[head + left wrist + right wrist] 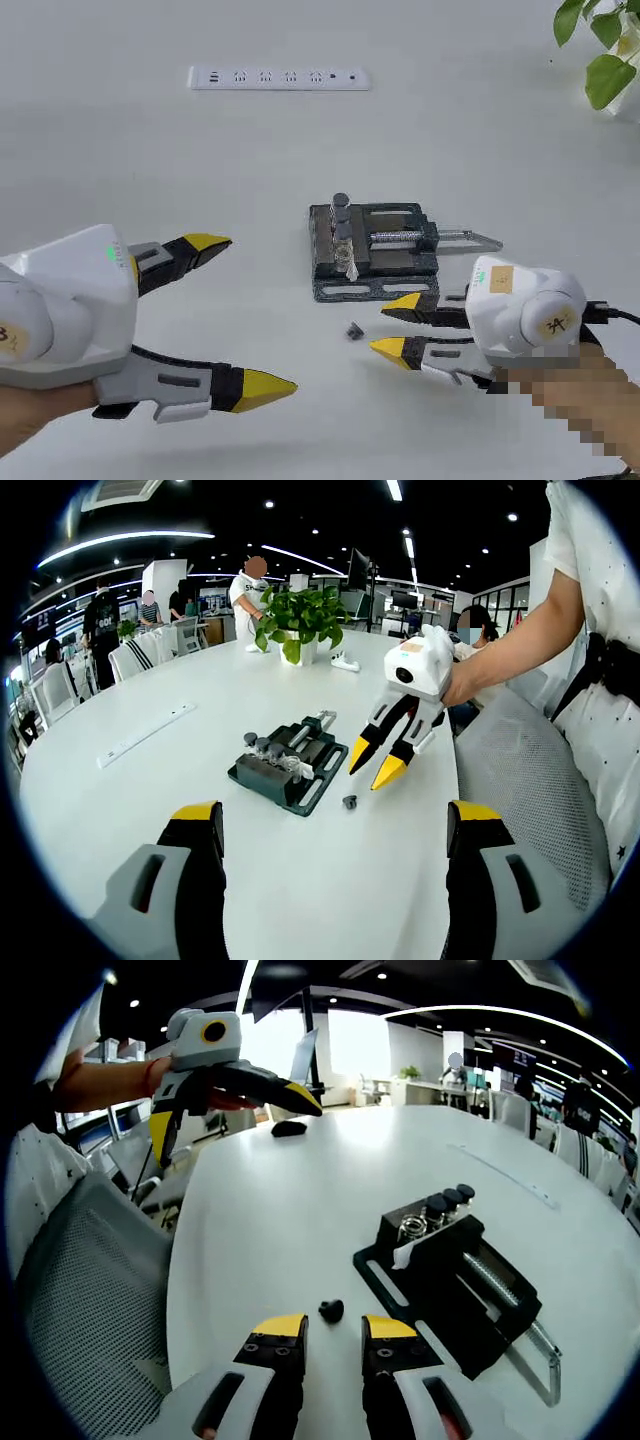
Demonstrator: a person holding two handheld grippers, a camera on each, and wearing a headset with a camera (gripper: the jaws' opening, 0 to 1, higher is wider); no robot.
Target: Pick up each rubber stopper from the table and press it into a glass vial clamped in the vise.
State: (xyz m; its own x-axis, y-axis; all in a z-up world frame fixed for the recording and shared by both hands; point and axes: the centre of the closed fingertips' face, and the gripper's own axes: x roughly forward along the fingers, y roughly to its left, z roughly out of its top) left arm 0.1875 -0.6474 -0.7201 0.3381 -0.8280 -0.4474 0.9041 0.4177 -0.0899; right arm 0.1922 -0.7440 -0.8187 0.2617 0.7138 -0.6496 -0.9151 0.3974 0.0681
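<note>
Head view: the vise is sitting mid-tabletop, gripping a short row of vials, some of them dark-topped. A small dark stopper is lying on the tabletop just on the near-edge side of the vise. The right claw is hovering right beside the stopper, its yellow tips pointing at it and standing slightly apart with nothing between them. The left claw is hanging toward the near left corner, spread wide and holding nothing. A power strip is lying toward the far edge, and a plant is showing at the far right corner.

Left gripper view: the left claw is gaping wide, with the stopper lying well ahead of it on the bare tabletop. The right claw is pointing down close to the stopper, not touching it. The vise is sitting just beyond the stopper.

Right gripper view: the right claw is standing a little apart, and the stopper is lying just ahead of the tips, centred on the gap and not gripped. The vise is sitting near, off to one side, with the vials upright in it. The left claw is hovering wide apart above the far side of the tabletop.
</note>
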